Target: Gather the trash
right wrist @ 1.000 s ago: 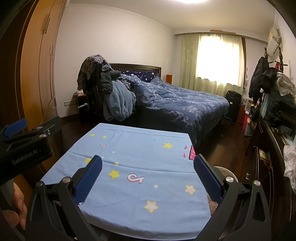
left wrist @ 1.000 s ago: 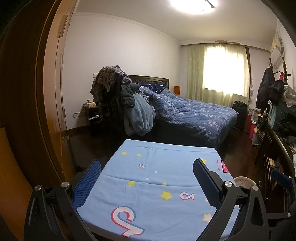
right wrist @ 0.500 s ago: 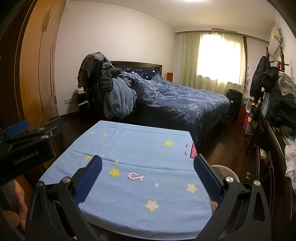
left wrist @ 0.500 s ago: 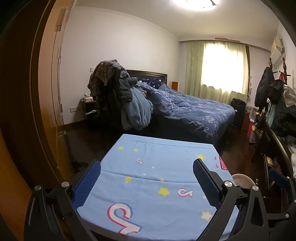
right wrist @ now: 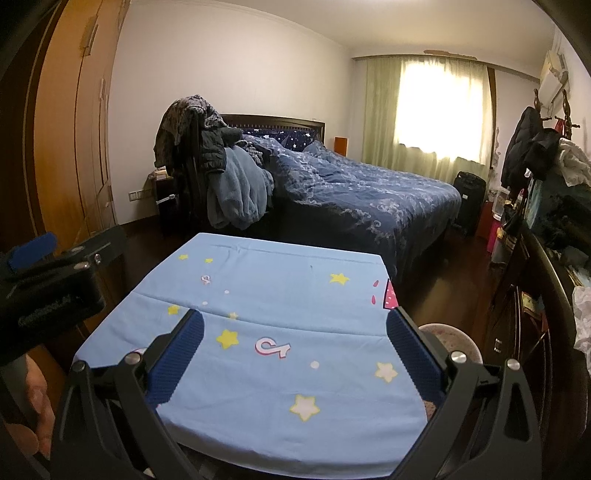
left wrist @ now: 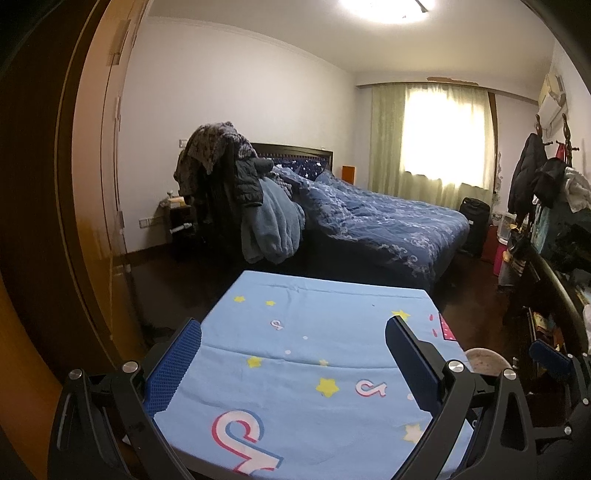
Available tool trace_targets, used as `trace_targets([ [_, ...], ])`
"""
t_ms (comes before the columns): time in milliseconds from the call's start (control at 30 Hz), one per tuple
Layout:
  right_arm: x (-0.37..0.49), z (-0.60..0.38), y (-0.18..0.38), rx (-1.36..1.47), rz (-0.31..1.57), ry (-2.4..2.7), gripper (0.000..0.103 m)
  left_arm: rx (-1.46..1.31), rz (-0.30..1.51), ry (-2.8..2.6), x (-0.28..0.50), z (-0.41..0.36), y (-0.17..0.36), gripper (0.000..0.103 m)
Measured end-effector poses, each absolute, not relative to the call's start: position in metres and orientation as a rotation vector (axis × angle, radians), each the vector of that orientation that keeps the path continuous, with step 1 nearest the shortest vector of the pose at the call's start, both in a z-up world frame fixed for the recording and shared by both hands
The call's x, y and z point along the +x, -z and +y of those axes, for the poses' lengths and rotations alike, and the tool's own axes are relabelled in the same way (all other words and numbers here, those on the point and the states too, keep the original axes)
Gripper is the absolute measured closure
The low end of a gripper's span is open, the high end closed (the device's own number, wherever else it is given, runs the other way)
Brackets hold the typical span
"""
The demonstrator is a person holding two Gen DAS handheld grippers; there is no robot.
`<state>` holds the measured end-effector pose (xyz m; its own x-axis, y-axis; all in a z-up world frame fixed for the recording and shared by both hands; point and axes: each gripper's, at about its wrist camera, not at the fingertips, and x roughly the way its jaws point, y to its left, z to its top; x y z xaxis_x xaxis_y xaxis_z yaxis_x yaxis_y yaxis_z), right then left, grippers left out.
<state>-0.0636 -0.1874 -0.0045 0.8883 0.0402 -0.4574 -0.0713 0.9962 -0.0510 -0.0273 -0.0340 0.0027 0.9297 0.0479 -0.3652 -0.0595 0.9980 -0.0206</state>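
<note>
Bedroom: light-blue star-printed cloth-covered table [left wrist: 314,332] fills lower centre. Left gripper [left wrist: 293,363] and right gripper [right wrist: 295,354] hover above it, jaws wide, empty. No trash identifiable.

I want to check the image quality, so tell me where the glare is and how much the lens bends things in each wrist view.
Left wrist view: the ceiling light blows out at the top edge, the window is overexposed, and the wardrobe bows strongly. Right wrist view: the window glares white, the wardrobe curves, and the corners go black.
</note>
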Motion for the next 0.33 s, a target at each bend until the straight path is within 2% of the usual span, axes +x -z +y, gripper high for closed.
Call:
trace_targets([
  [333, -0.045, -0.190, 0.017, -0.050, 0.511, -0.057, 0.004, -0.038, 0.467, -0.066, -0.003, -0.032, 0.013, 0.004],
])
